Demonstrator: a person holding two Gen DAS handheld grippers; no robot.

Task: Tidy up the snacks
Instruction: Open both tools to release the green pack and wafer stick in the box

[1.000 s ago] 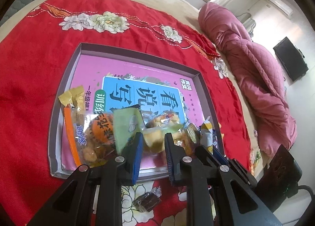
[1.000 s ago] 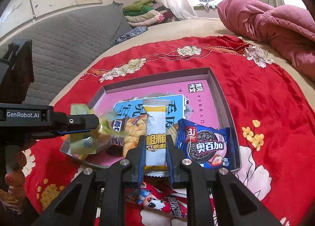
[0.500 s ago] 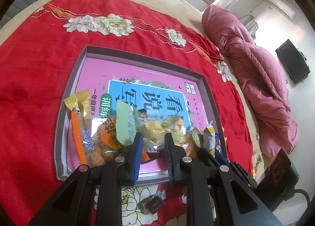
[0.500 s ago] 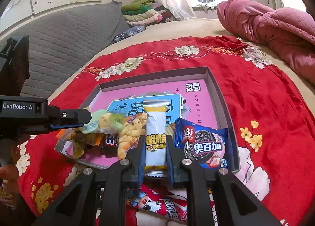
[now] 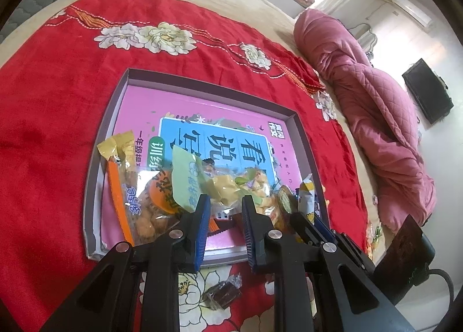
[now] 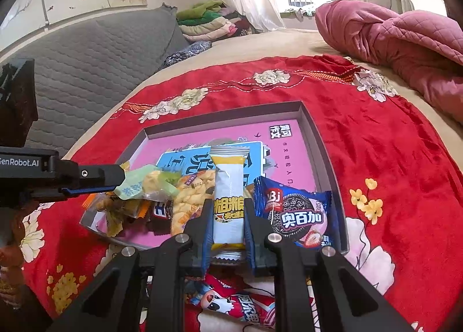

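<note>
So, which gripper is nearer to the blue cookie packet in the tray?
Right. The right gripper stands directly beside the blue cookie packet; the left gripper is across the snack pile.

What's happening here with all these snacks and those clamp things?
A person is sorting snacks into a tray on a red blanket, using a gripper in each hand. The right gripper has its jaws shut on a yellow and white bar over the tray's near edge. The left gripper holds a pale green packet above the pile. A red packet lies outside.
</note>
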